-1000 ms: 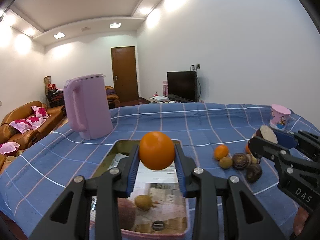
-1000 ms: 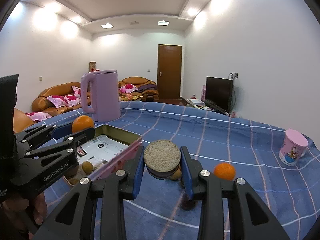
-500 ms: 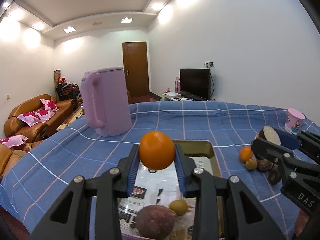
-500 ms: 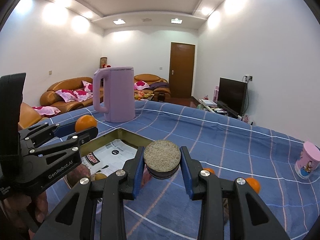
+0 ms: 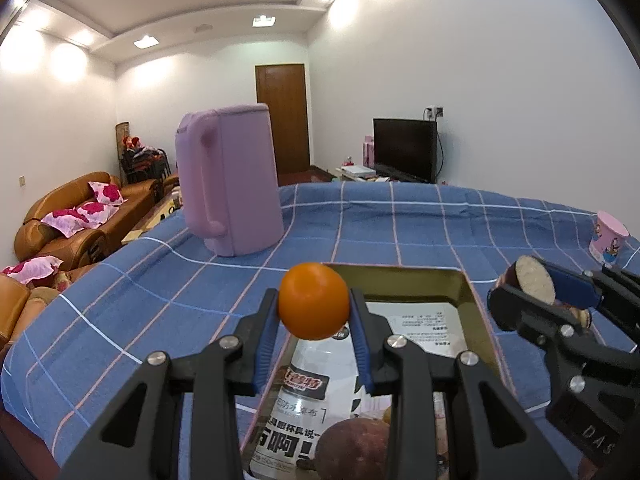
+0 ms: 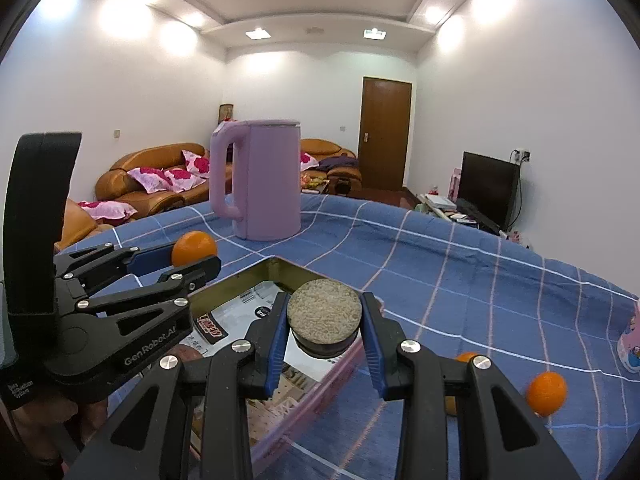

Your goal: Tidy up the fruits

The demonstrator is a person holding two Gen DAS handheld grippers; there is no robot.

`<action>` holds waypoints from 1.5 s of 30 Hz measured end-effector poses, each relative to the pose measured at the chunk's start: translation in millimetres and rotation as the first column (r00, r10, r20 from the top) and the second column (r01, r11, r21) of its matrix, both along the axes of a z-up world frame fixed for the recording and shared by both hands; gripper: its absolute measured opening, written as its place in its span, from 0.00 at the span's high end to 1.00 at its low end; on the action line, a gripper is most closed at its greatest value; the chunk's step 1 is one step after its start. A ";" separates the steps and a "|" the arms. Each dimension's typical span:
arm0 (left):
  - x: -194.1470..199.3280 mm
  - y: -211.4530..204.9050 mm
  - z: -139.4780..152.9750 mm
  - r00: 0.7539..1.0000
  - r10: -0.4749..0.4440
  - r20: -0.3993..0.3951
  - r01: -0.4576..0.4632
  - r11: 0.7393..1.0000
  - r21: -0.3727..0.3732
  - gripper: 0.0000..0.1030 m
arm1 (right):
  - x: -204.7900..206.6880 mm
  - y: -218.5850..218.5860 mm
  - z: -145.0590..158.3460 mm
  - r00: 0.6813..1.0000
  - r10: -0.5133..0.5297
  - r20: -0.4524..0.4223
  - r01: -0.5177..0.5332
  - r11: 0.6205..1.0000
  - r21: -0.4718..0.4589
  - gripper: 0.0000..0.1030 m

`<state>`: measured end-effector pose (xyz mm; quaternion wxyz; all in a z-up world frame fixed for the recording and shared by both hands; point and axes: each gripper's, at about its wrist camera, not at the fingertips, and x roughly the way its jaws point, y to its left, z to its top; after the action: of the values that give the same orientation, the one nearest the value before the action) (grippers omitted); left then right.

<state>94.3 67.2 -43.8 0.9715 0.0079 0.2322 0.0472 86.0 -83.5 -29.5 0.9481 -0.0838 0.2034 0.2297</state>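
My left gripper [image 5: 314,316] is shut on an orange [image 5: 313,306] and holds it above the far left part of the metal tray [image 5: 400,274]. My right gripper [image 6: 325,322] is shut on a dark cut fruit with a pale grainy face [image 6: 324,312], held over the tray's right rim [image 6: 320,384]. In the left wrist view the right gripper with its fruit [image 5: 534,284] is at the right. In the right wrist view the left gripper with the orange [image 6: 194,248] is at the left. A brown round fruit [image 5: 354,446] lies in the tray's near end.
A tall purple kettle [image 5: 228,180] stands on the blue checked tablecloth [image 5: 360,224] behind the tray. Two oranges [image 6: 546,388] lie on the cloth right of the tray. A pink cup [image 5: 608,236] stands at the far right. Printed paper lines the tray.
Both grippers have moved left with their fruit. The left gripper's orange went from over the tray's middle toward its far left edge; the right gripper's fruit came over the tray's right rim.
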 end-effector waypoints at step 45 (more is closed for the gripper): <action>10.6 0.4 -12.8 0.995 0.035 -0.093 -0.033 0.999 0.029 0.42 | 31.4 21.4 -28.5 0.984 -0.017 -0.177 0.004 0.997 -0.071 0.54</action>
<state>104.9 67.6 -56.6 0.9585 0.0196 0.2767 0.0666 117.4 -62.1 -58.0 0.9238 -0.0951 0.2955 0.2240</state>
